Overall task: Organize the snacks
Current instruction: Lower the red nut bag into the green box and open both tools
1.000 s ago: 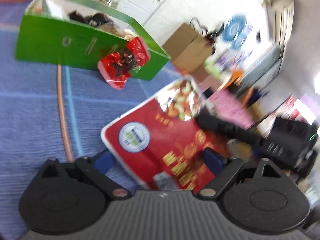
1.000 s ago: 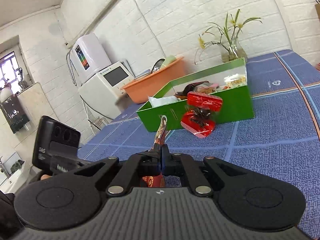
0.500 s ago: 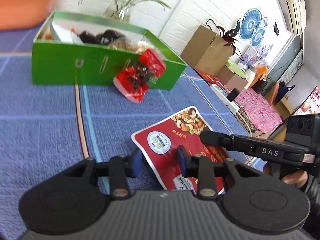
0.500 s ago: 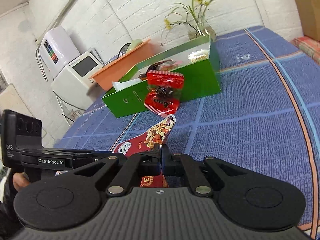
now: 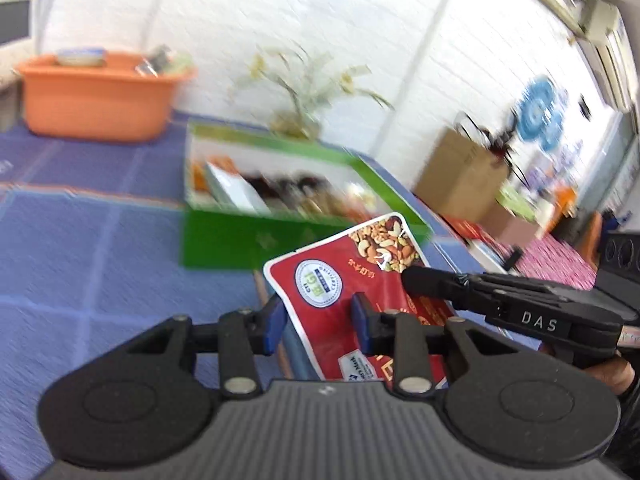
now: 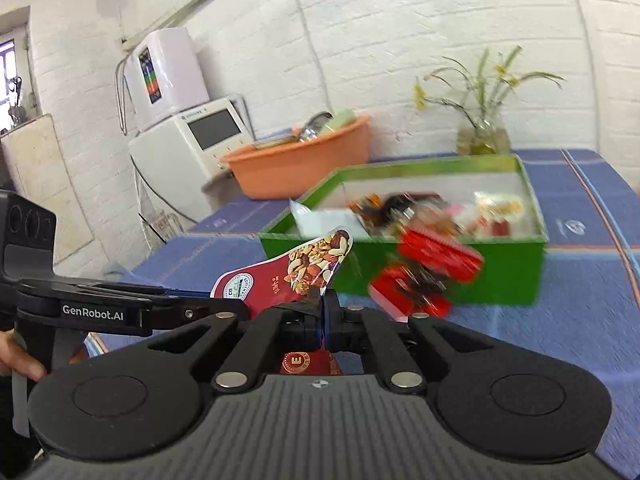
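Observation:
A red mixed-nuts bag (image 5: pixel 352 276) is held up off the blue tablecloth. My right gripper (image 6: pixel 323 312) is shut on its edge (image 6: pixel 304 268). My left gripper (image 5: pixel 316 316) is open, its blue pads on either side of the bag's lower corner; I cannot tell if they touch it. The right gripper's fingers (image 5: pixel 460 284) reach onto the bag from the right. Behind stands an open green box (image 5: pixel 280 236) holding several snacks, also in the right wrist view (image 6: pixel 440 276). A small red candy packet (image 6: pixel 424 272) leans against the box's front wall.
An orange basin (image 5: pixel 96 100) stands at the back left of the table, and a glass vase with flowers (image 6: pixel 484 136) behind the box. A white appliance (image 6: pixel 188 144) is beside the table. A cardboard box (image 5: pixel 460 176) sits at the far right.
Both grippers have lifted the nuts bag off the cloth and carried it toward the green box. The left jaws stay open around the bag's corner. The right gripper stays shut.

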